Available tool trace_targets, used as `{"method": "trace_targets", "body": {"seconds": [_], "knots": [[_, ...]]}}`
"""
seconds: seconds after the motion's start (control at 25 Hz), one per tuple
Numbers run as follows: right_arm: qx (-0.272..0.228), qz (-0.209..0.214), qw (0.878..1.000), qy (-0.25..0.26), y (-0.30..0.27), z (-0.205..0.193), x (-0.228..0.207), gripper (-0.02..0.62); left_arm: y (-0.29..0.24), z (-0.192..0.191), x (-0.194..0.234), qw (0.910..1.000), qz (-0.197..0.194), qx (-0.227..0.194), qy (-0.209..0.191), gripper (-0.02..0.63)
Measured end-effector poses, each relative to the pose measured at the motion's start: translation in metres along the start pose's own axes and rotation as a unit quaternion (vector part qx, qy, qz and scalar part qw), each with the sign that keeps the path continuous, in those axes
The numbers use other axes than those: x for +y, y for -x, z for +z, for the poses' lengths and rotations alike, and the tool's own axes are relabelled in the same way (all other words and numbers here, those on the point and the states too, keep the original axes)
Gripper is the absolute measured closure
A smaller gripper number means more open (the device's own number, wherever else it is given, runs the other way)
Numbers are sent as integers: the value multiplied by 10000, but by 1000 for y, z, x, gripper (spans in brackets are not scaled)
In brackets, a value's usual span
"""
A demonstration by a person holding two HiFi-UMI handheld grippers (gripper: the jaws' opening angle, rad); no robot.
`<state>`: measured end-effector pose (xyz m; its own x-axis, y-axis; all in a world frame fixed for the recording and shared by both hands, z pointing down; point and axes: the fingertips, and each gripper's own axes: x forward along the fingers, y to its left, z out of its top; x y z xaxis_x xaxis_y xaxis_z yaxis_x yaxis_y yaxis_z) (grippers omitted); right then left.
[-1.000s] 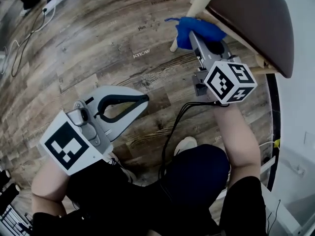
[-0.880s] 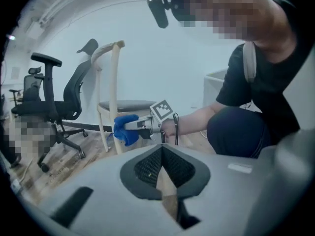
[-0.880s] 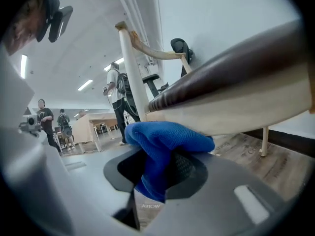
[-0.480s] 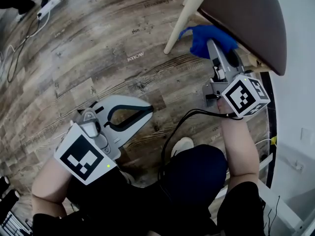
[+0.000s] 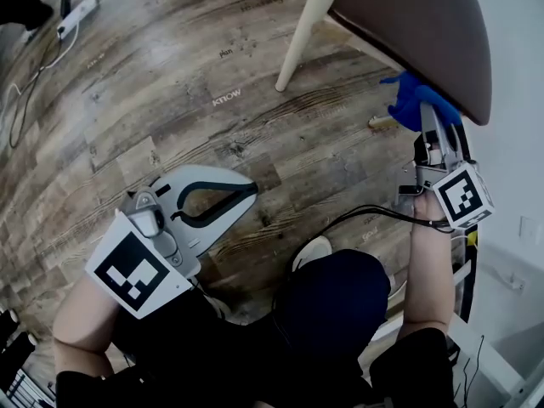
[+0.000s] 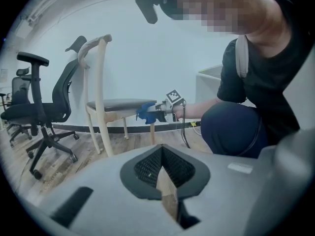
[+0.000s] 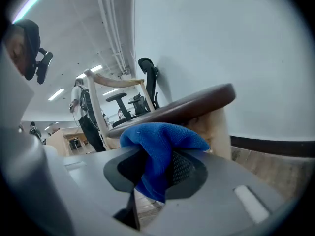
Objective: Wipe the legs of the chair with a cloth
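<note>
Wood-plank floor point(image 5: 170, 100) runs under the chair point(image 5: 416, 32). The right hand-held gripper point(image 5: 423, 117) is clamped on the blue cloth point(image 5: 408, 99), just beside a cream leg point(image 7: 221, 132) under the seat. The left hand-held gripper point(image 5: 248, 190) is closed and empty. Wiping seems under way; the next move calls for pressing the cloth along that leg.

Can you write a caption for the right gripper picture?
The right hand-held gripper clamps a soft blue cloth close to the pale wooden leg of a brown-seated chair.
</note>
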<state>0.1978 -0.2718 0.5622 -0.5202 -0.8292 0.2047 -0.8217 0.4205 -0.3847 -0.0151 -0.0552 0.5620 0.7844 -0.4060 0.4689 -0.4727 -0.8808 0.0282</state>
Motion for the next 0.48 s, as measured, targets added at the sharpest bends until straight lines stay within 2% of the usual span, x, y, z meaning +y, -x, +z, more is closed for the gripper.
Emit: {"method": "trace_targets", "body": {"seconds": [0.2,0.48], "knots": [[-202,-485,9984,-194,30,12,-46,492,-5,-4,-2,10000,-27,83,-30,600],[-204,-657,9976,23,34,-2,-67,492,-15,-6,-4,9995,-45,218,-240,600]]}}
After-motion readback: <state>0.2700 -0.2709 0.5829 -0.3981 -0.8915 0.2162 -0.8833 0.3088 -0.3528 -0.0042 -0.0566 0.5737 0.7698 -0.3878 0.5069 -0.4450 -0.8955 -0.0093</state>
